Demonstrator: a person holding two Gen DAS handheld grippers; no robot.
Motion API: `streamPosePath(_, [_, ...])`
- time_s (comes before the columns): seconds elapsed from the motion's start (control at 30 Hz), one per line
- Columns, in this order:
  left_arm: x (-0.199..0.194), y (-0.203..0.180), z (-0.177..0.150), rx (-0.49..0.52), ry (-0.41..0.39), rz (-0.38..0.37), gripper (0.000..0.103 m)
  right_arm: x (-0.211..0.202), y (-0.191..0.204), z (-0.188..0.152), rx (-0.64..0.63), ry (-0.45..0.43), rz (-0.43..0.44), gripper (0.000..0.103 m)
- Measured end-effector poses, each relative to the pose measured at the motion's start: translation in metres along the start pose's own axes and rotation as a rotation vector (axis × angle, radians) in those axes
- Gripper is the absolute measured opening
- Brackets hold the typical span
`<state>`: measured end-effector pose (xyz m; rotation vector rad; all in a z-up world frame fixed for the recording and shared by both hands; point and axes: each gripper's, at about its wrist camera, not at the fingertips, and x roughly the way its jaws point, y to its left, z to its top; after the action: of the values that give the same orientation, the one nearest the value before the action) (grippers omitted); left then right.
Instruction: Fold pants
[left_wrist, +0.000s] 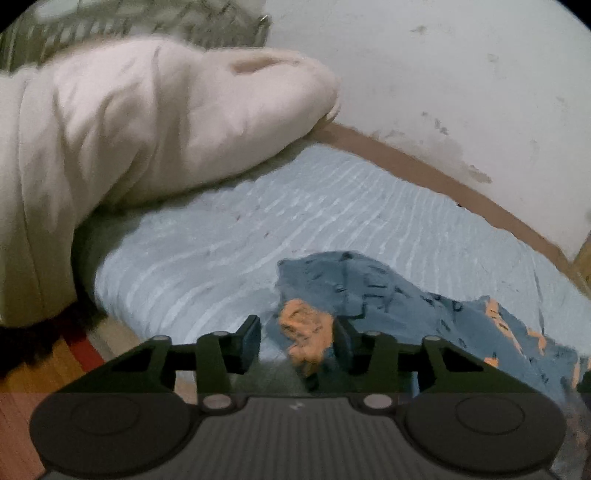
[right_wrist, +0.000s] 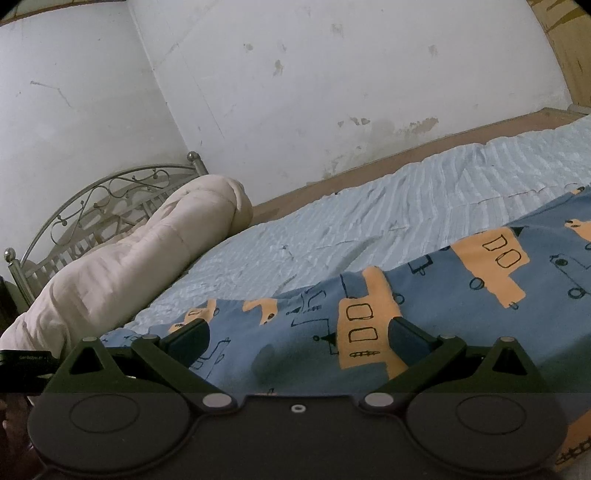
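The pants (left_wrist: 369, 295) are bunched between the left gripper (left_wrist: 297, 341)'s half-open jaws, unpinched, stretching rightward under the right gripper (right_wrist: 299, 341)'s released jaws.

light blue ribbed bedsheet (right_wrist: 369, 221) on a bed against a stained white wall (right_wrist: 295, 74), brown bed frame edge (right_wrist: 406, 146) running along the wall, rolled cream comforter (right_wrist: 129, 266) at the head end in front of a scrolled metal headboard (right_wrist: 92, 199), wood floor (left_wrist: 37, 369) below.
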<state>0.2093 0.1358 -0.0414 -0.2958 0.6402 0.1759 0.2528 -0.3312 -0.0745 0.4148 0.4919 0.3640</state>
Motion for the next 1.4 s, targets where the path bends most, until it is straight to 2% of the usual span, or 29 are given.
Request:
streamPosePath(0.1, [0.007,-0.009,-0.002,0.092,0.009,0.029,0.047,0.0,0.0,0.0,0.002,0.0,0.001,0.102])
streamPosePath(0.13, [0.011,-0.007,0.0,0.085,0.026,0.02,0.048,0.0,0.0,0.0,0.002,-0.001,0.002,0.102])
streamPosePath(0.27, [0.024,0.018,0.006,-0.052,0.107,-0.07,0.047,0.0,0.0,0.0,0.007,-0.001,0.006,0.102])
streamPosePath(0.3, [0.025,0.021,0.007,-0.068,0.115,-0.079,0.044,0.0,0.0,0.0,0.008,-0.001,0.007,0.102])
streamPosePath(0.37, [0.022,0.022,0.009,-0.104,0.12,-0.078,0.023,-0.001,-0.001,-0.001,0.01,-0.002,0.008,0.102])
streamPosePath(0.47, [0.008,0.013,0.012,-0.116,0.062,-0.039,0.015,-0.002,-0.001,-0.001,0.012,-0.004,0.01,0.102])
streamPosePath(0.6, [-0.034,-0.012,0.016,-0.044,-0.12,0.079,0.014,-0.002,0.0,-0.001,0.013,-0.005,0.011,0.102])
streamPosePath(0.67, [-0.047,-0.02,0.014,-0.018,-0.158,0.116,0.014,-0.002,-0.001,-0.001,0.013,-0.004,0.011,0.102])
streamPosePath(0.73, [-0.042,-0.019,0.008,0.017,-0.134,0.148,0.013,-0.002,0.0,-0.001,0.013,-0.004,0.012,0.102])
streamPosePath(0.83, [-0.018,-0.004,-0.004,-0.03,-0.037,0.156,0.014,-0.003,-0.001,-0.001,0.013,-0.006,0.017,0.102])
streamPosePath(0.9, [-0.009,0.003,-0.01,-0.051,-0.009,0.144,0.015,-0.004,-0.001,-0.001,0.013,-0.006,0.019,0.102])
streamPosePath(0.93, [-0.01,0.002,-0.011,-0.035,-0.014,0.141,0.019,-0.003,-0.001,-0.001,0.013,-0.006,0.019,0.102])
streamPosePath(0.97, [-0.012,0.001,-0.01,-0.022,-0.021,0.142,0.029,-0.004,-0.001,-0.001,0.013,-0.006,0.02,0.102])
streamPosePath(1.0, [-0.015,0.001,-0.008,-0.015,-0.03,0.151,0.034,-0.004,-0.001,-0.001,0.014,-0.006,0.021,0.102])
streamPosePath(1.07, [-0.022,-0.002,-0.002,-0.005,-0.051,0.207,0.057,-0.004,-0.001,-0.001,0.016,-0.006,0.021,0.102])
streamPosePath(1.13, [-0.027,-0.009,0.004,0.016,-0.094,0.237,0.067,-0.004,-0.001,-0.001,0.015,-0.006,0.021,0.102])
streamPosePath(1.17, [-0.028,-0.016,0.008,0.038,-0.11,0.236,0.07,-0.004,-0.001,-0.001,0.014,-0.007,0.021,0.102])
streamPosePath(1.3, [-0.018,-0.057,0.02,0.159,-0.132,0.16,0.075,-0.004,-0.001,-0.001,0.014,-0.006,0.02,0.102])
streamPosePath(1.4, [0.008,-0.096,0.022,0.273,-0.085,0.106,0.079,-0.004,-0.001,-0.001,0.016,-0.008,0.022,0.102])
